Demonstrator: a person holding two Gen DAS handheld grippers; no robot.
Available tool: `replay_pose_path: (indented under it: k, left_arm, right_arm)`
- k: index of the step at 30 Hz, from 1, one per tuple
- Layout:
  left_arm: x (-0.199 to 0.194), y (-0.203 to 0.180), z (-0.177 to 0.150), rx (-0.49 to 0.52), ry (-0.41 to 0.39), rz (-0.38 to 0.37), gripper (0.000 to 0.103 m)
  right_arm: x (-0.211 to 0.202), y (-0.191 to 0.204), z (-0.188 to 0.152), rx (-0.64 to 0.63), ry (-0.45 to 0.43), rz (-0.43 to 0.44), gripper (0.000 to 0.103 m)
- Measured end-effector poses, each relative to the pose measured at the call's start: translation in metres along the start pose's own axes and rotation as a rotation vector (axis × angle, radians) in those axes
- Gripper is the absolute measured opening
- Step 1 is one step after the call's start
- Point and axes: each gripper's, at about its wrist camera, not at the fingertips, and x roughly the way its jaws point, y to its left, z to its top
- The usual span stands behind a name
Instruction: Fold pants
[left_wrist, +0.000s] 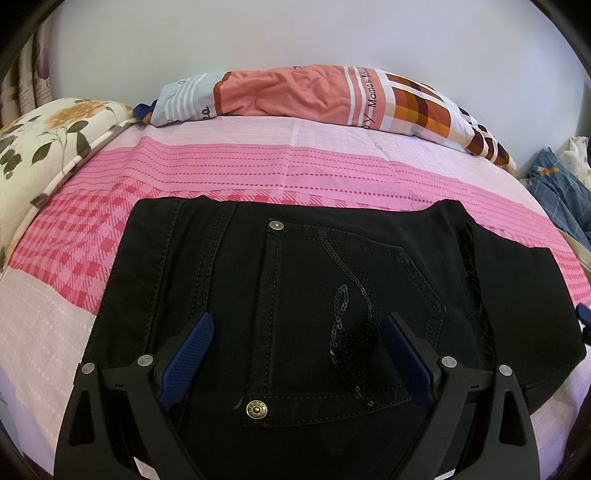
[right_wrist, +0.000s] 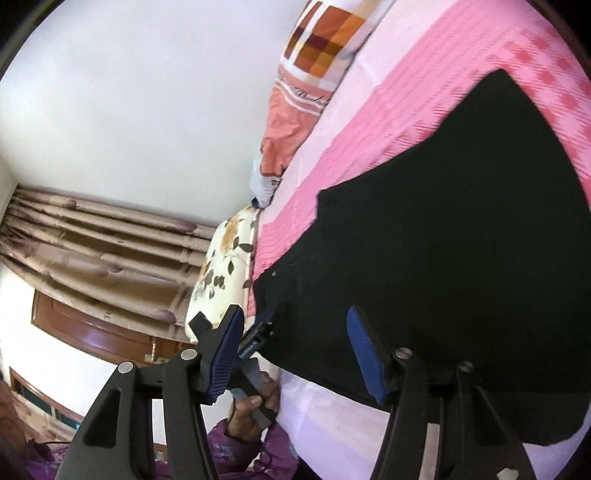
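Black pants (left_wrist: 295, 295) folded flat on pink bed (left_wrist: 258, 166). Left gripper (left_wrist: 295, 328) over back pocket (left_wrist: 332, 314), jaws wide open. Right gripper (right_wrist: 295, 325) tilted at pants edge, open too.

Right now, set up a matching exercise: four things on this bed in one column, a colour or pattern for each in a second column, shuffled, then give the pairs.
Things:
1. pants
2. bedsheet
3. quilt
4. gripper fingers

Colours:
A. cream with flowers
B. blue
C. black
D. pink striped and checked

Pairs: 1-C, 2-D, 3-A, 4-B
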Motion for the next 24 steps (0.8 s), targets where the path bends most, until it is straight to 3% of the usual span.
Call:
replay_pose_path:
  k: [7, 12, 14, 18, 24]
  left_arm:
    - [0.000, 0.000, 0.000, 0.001, 0.000, 0.000, 0.093]
    - [-0.001, 0.001, 0.001, -0.005, -0.004, -0.008, 0.093]
    - [-0.004, 0.002, 0.000, -0.014, -0.015, -0.023, 0.093]
    - [-0.008, 0.006, 0.003, -0.038, -0.002, -0.063, 0.093]
    - [-0.042, 0.040, 0.024, -0.044, -0.058, -0.027, 0.093]
  right_arm:
    - [0.048, 0.016, -0.019, -0.088, 0.134, -0.020, 0.054]
    - [0.086, 0.019, -0.036, -0.161, 0.239, -0.109, 0.035]
    - [0.092, 0.020, -0.038, -0.176, 0.258, -0.126, 0.033]
    - [0.097, 0.018, -0.038, -0.178, 0.262, -0.145, 0.027]
    - [0.088, 0.034, -0.048, -0.290, 0.173, -0.190, 0.029]
